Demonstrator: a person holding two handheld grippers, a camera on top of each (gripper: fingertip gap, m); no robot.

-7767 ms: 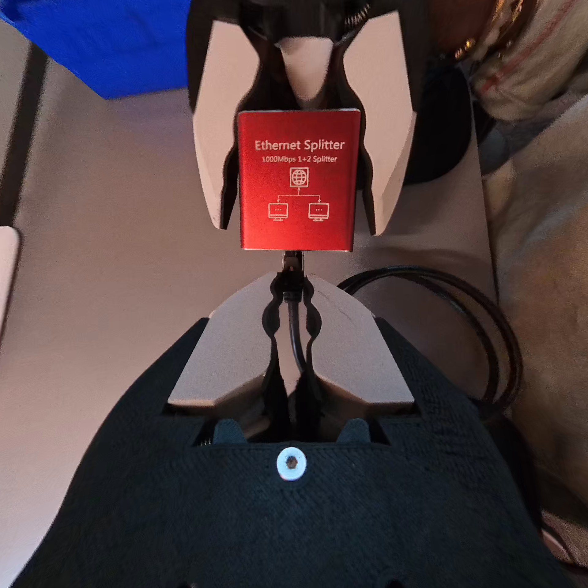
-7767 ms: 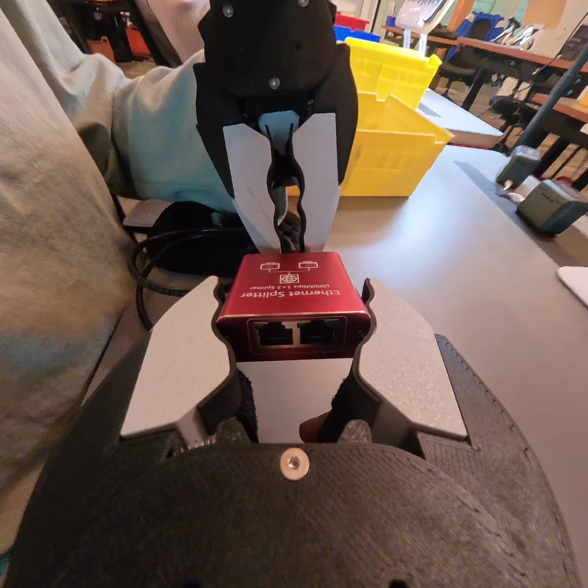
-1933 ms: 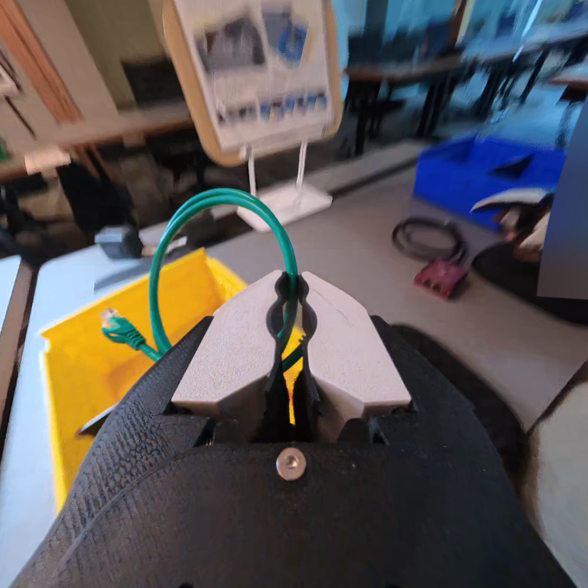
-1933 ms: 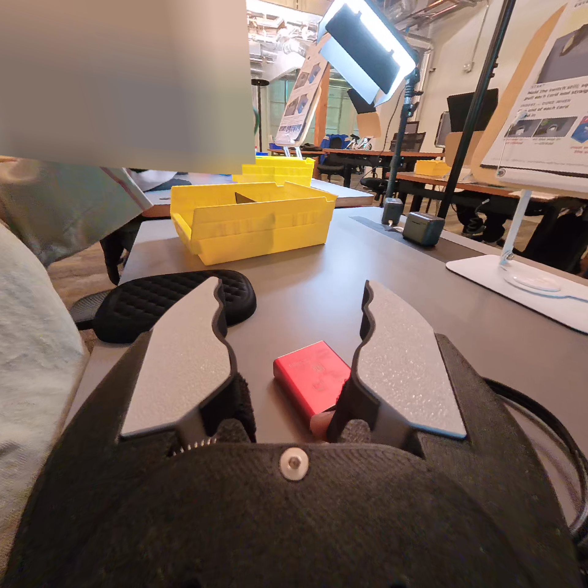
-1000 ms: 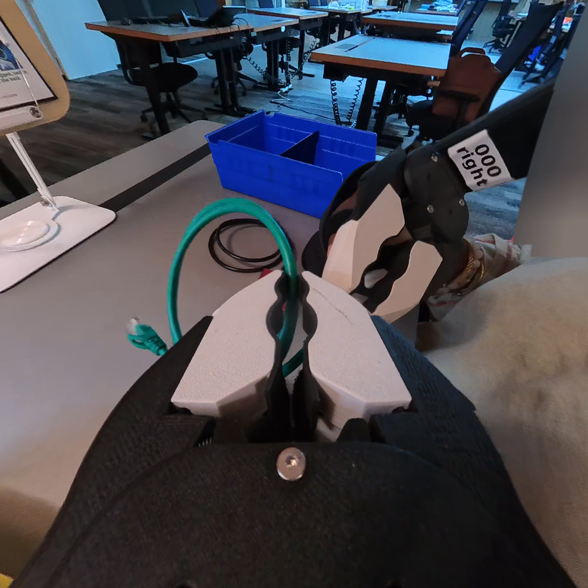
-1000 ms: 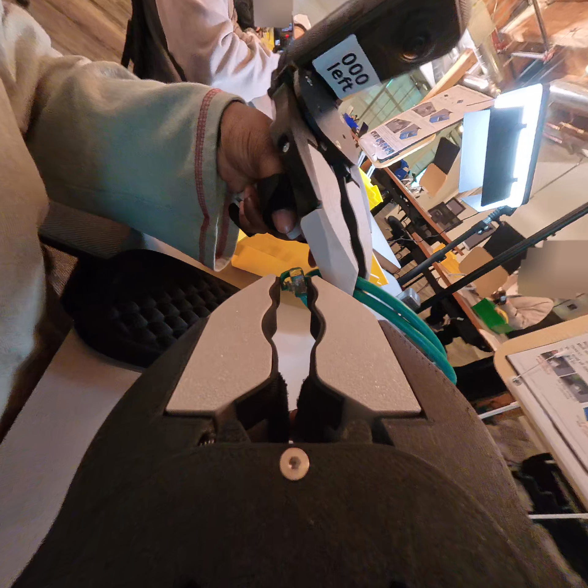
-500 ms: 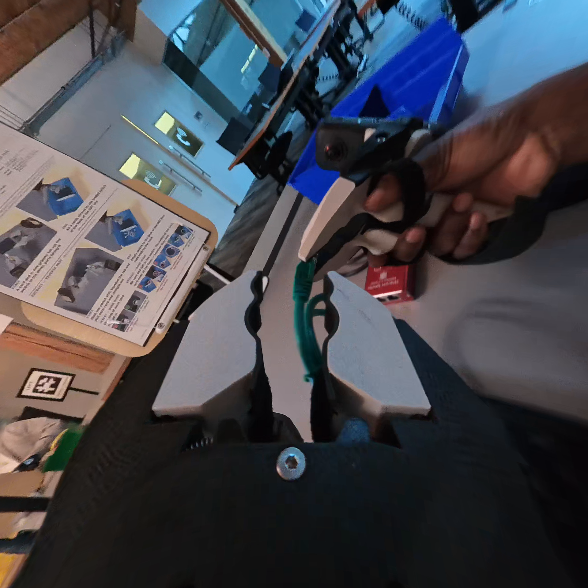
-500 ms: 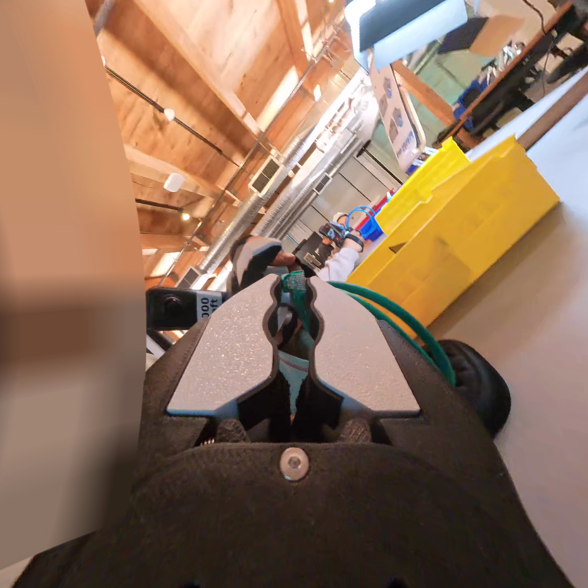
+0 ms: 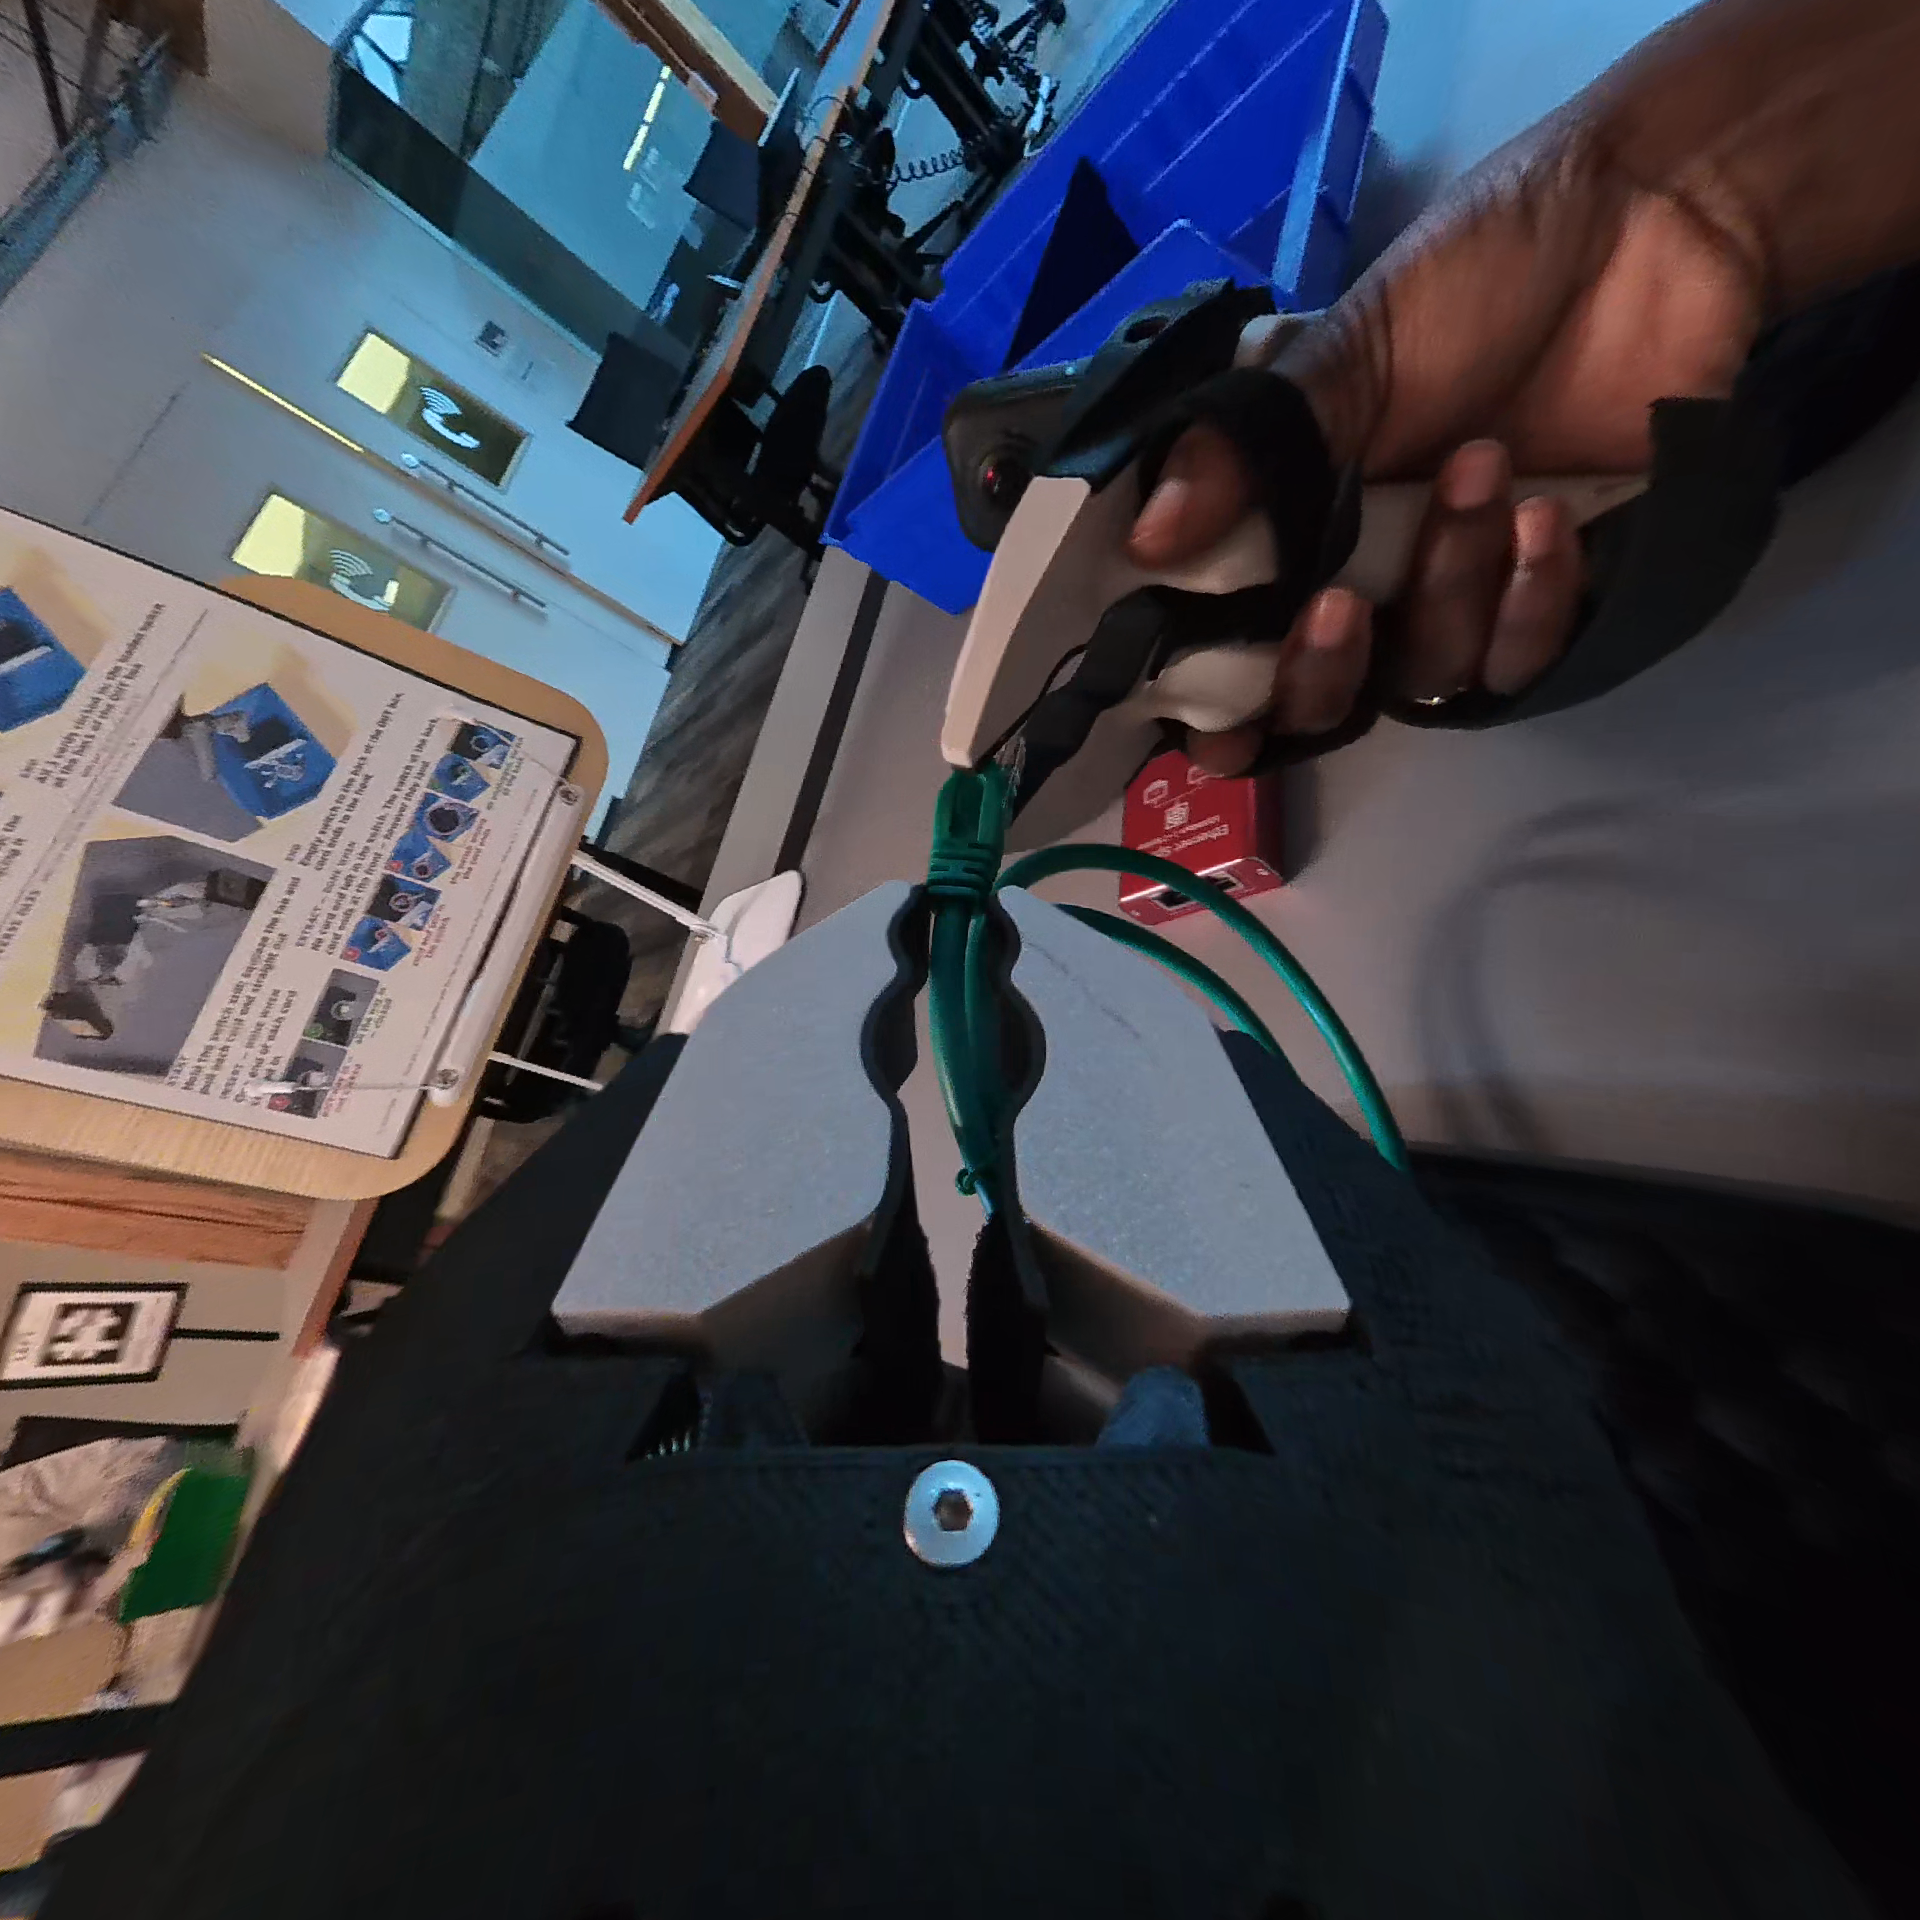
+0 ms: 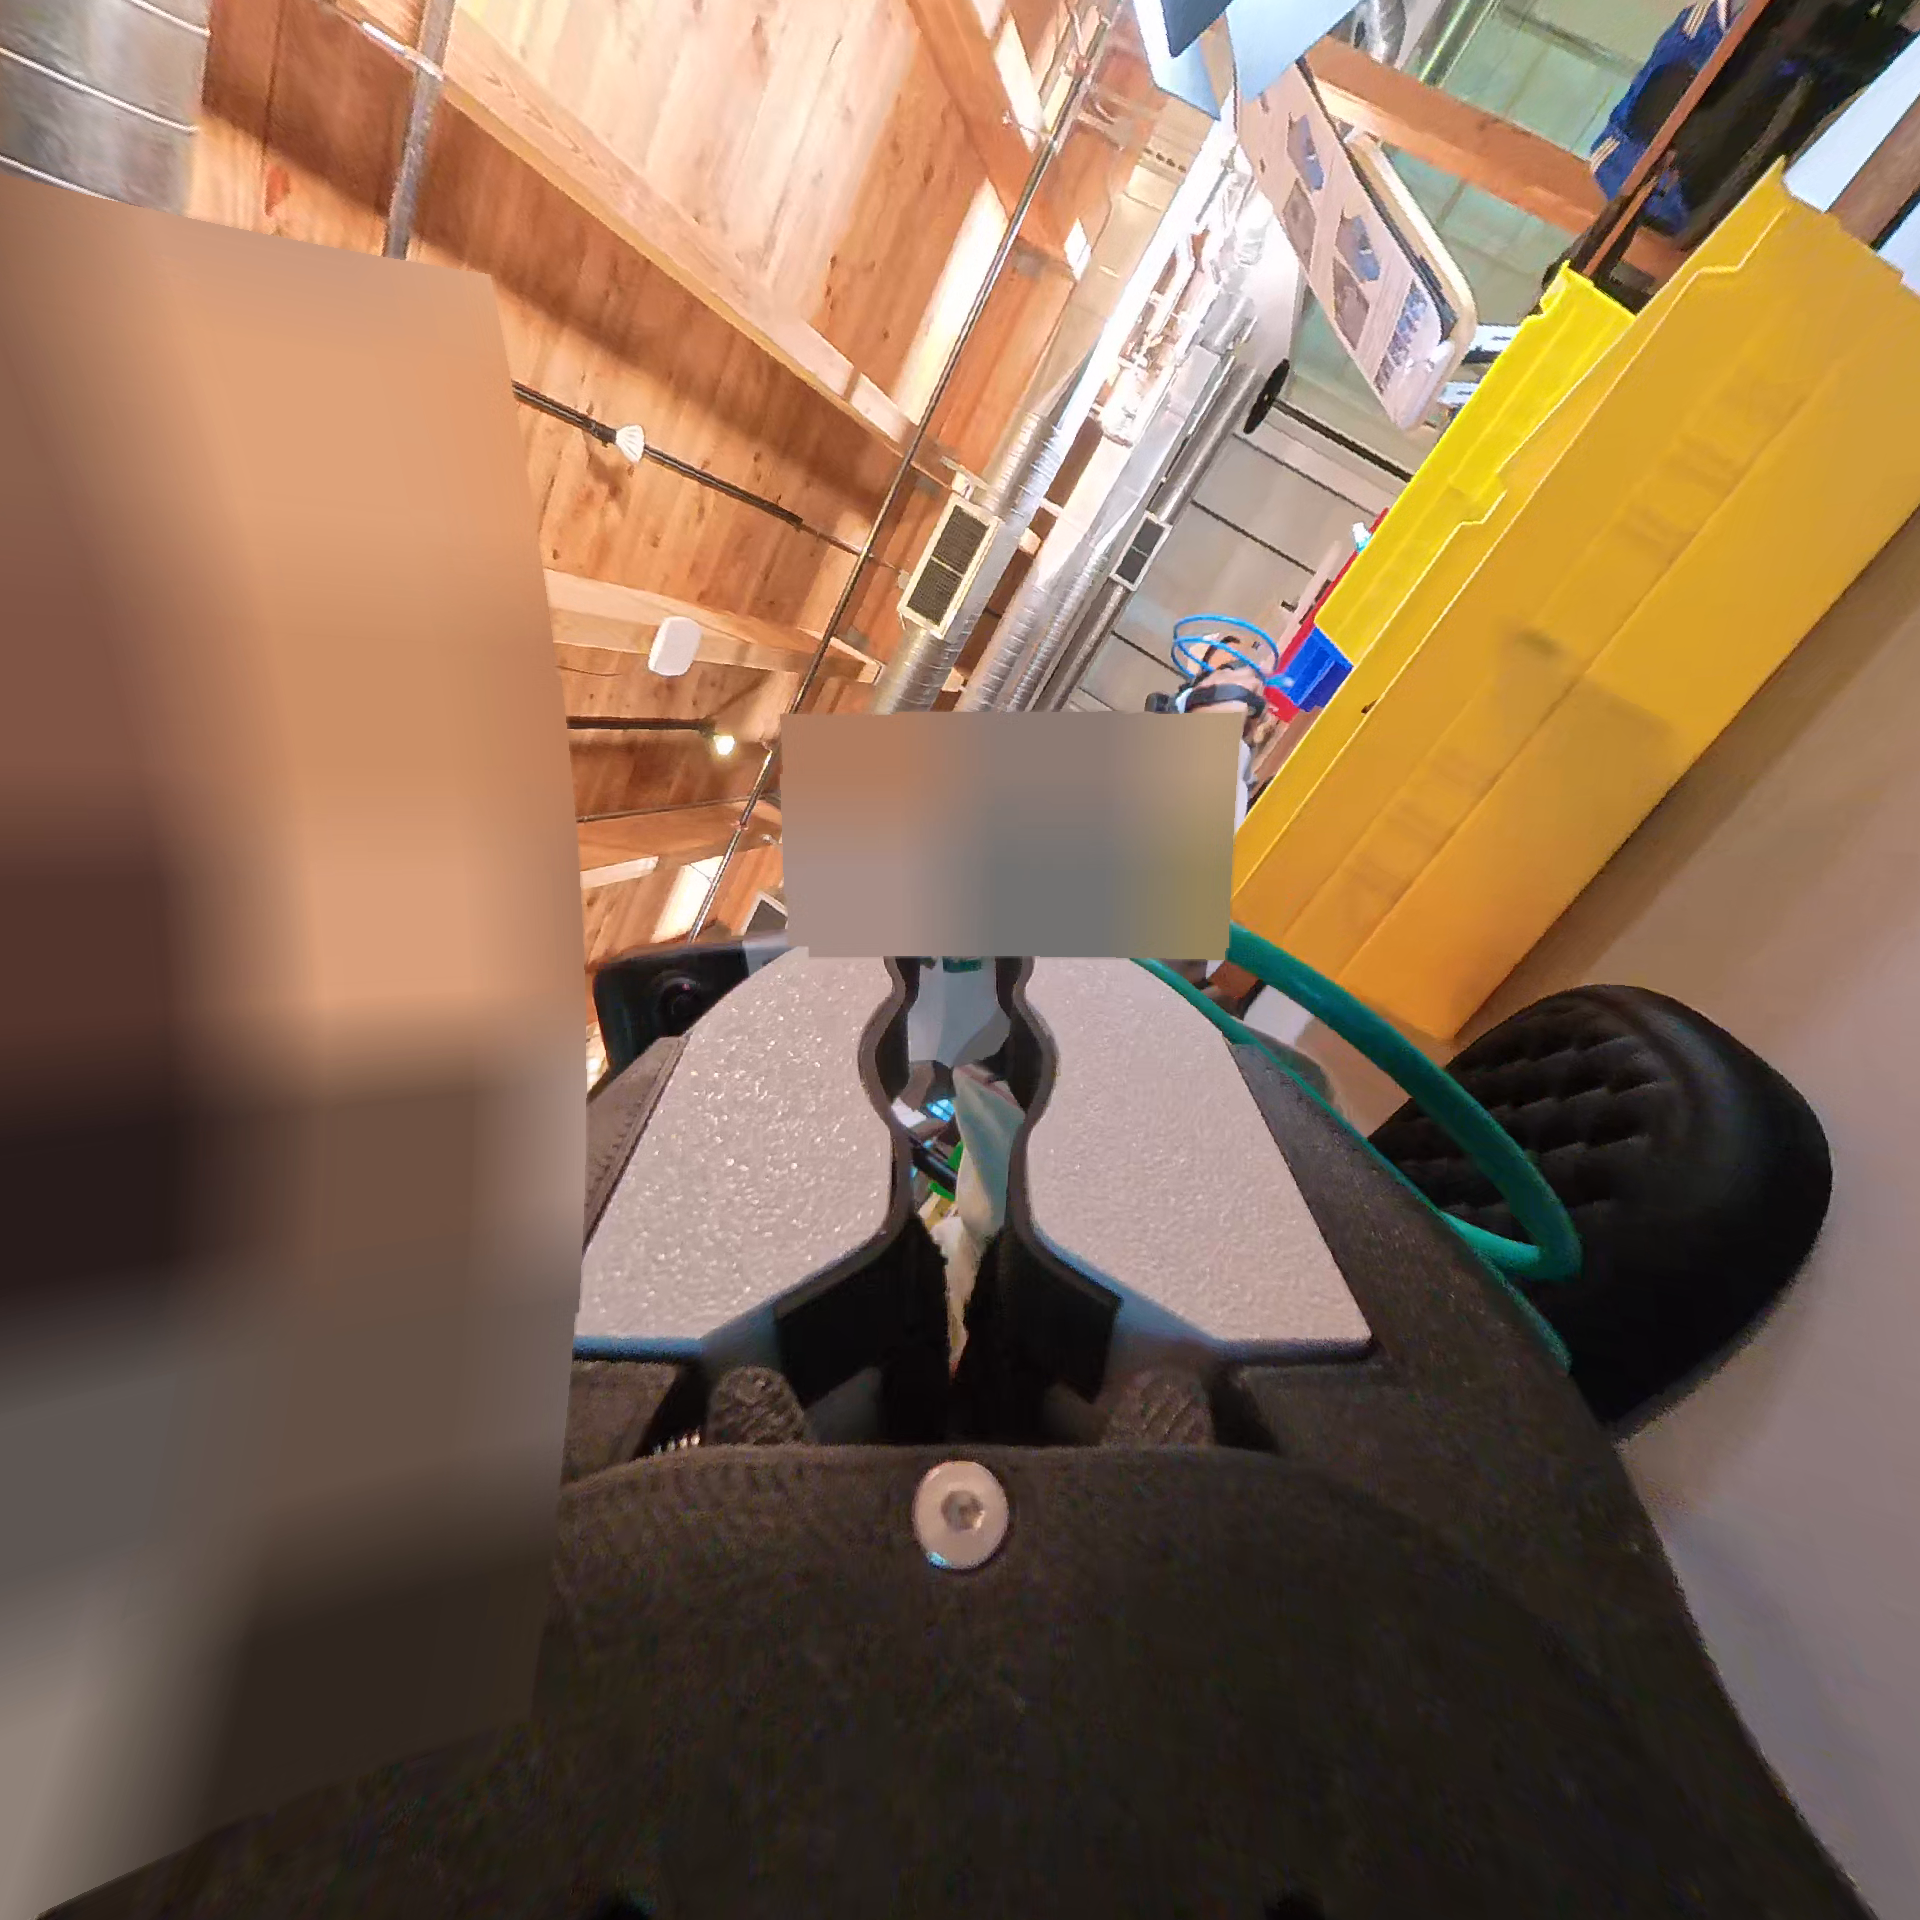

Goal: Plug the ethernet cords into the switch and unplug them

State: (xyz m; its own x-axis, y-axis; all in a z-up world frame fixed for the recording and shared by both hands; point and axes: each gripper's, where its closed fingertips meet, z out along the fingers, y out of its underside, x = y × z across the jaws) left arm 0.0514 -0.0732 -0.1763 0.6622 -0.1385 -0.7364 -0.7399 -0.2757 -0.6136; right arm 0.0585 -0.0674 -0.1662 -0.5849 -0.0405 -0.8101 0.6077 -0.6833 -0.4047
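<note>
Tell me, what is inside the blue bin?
In the left wrist view the blue bin shows only a dark divider and blue walls. The hand and right gripper cover the rest, so cords there cannot be ruled out.

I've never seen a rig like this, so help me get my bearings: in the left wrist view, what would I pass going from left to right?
Instruction board on its stand → green ethernet cord held between the left gripper fingers → red ethernet switch on the table → hand holding the right gripper.
</note>
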